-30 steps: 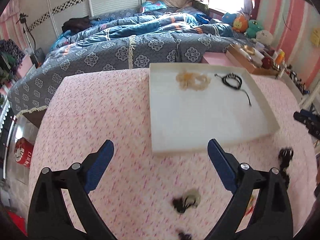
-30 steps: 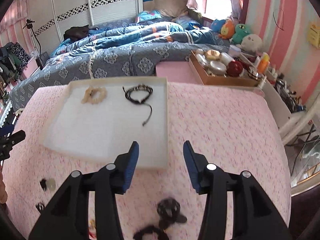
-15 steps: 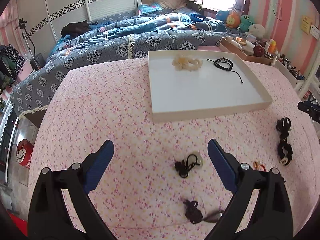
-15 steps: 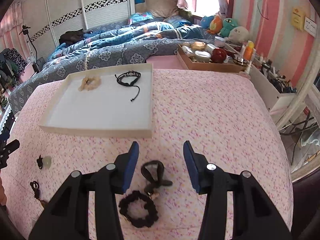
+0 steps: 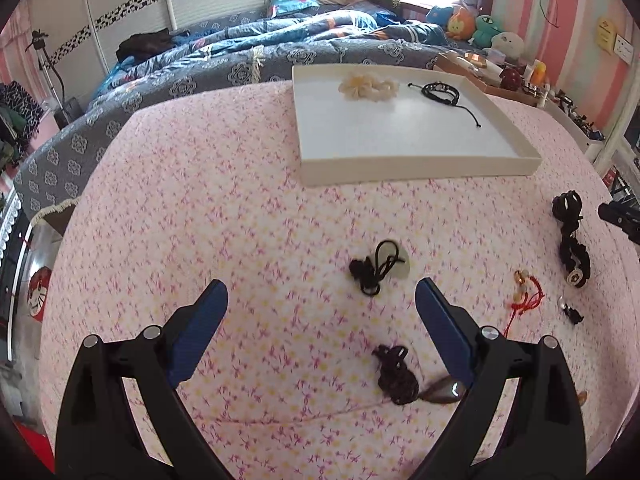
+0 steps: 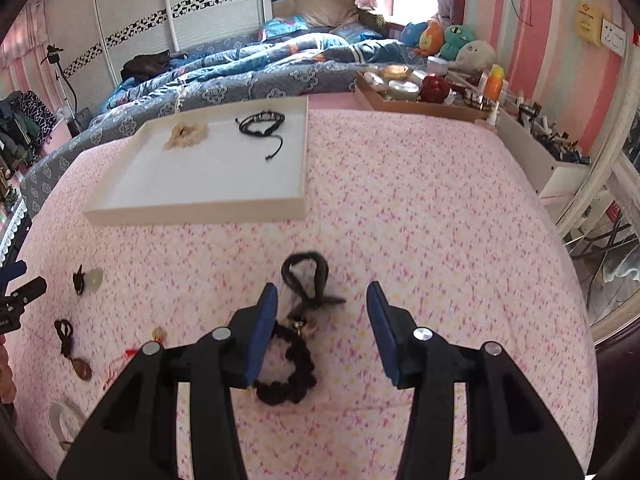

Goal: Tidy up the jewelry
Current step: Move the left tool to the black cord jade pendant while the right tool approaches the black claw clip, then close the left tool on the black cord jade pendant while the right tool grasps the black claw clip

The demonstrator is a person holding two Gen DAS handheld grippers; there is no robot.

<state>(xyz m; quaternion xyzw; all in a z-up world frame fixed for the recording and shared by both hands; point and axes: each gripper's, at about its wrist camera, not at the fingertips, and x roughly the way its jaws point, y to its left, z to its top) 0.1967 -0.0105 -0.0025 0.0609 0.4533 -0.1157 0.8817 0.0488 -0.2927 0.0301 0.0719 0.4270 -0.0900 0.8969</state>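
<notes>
The bench (image 5: 224,208) wears a pink cloth sprigged with magenta and yellow. On it, the tray (image 5: 416,168) is cream-white, holding a cream beaded bracelet (image 5: 368,87) and a black cord bracelet (image 5: 442,92). The near red tasselled charm (image 5: 527,292) lies right. Far off, the bedspread (image 6: 248,84) is grey-blue with white medallions.

Left gripper (image 5: 321,300): matte black angular arms are showing, each carrying a flat blue pad at the tip, ribbed on its inner face. Two silver round screw heads are sitting on each arm just behind the pad. Right gripper (image 6: 322,302): the same black arms, blue pads (image 6: 267,312) and paired silver screws are showing.
</notes>
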